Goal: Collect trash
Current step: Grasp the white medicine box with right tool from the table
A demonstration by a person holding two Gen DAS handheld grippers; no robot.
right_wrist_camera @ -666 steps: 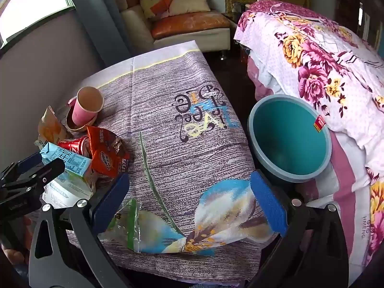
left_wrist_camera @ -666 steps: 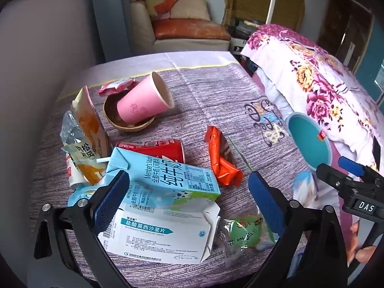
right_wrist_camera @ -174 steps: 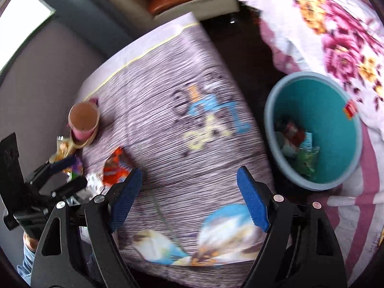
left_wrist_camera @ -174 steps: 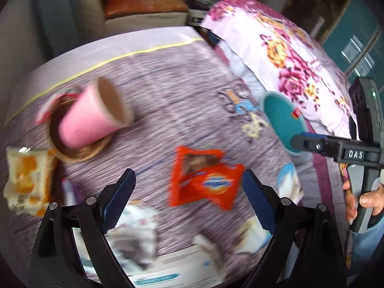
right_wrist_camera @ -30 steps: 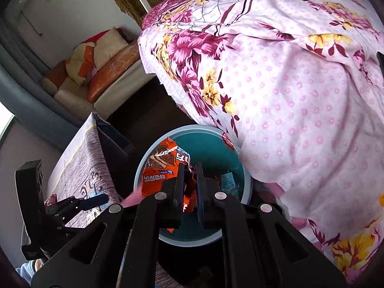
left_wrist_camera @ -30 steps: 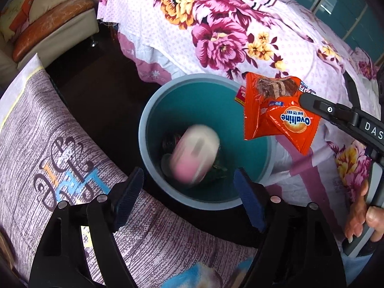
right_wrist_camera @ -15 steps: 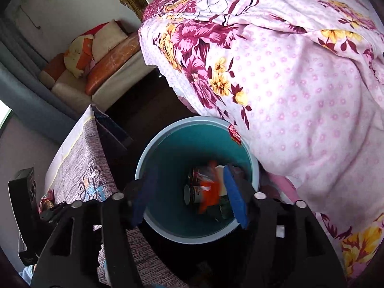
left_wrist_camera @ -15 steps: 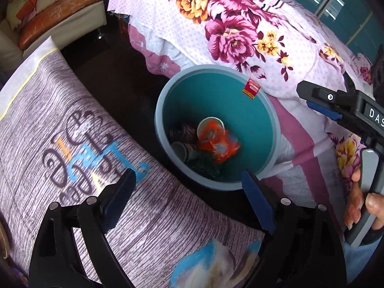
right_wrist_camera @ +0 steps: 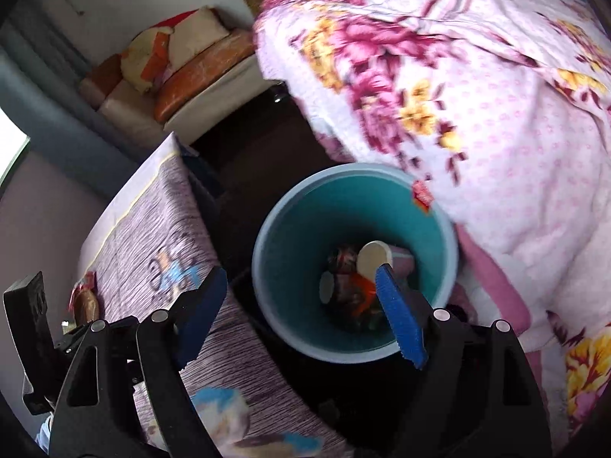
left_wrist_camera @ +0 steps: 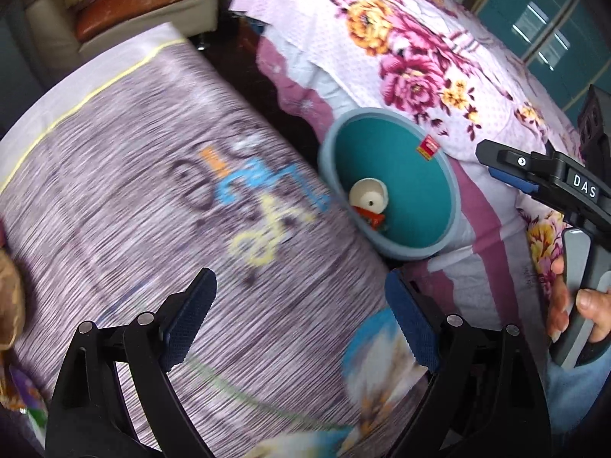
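My right hand-held gripper (right_wrist_camera: 301,305) is now open & empty above the teal bin (right_wrist_camera: 275,229); the orange Ovaltine wrapper (right_wrist_camera: 361,286) has dropped in beside the paper cup (right_wrist_camera: 374,257). Left hand-held gripper (left_wrist_camera: 301,313), open too, swings back over the surface (left_wrist_camera: 114,191) for remaining trash.

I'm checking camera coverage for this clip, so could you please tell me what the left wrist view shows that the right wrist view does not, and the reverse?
Only the left wrist view shows the person's hand holding the right gripper, the teal cabinet doors and most of the tablecloth's lettering.

Only the right wrist view looks down to the bin's bottom, where a can lies among the wrappers, and shows the window light.

Both show the teal bin, the paper cup in it, the floral bedspread, the sofa cushions, and open, empty jaws.
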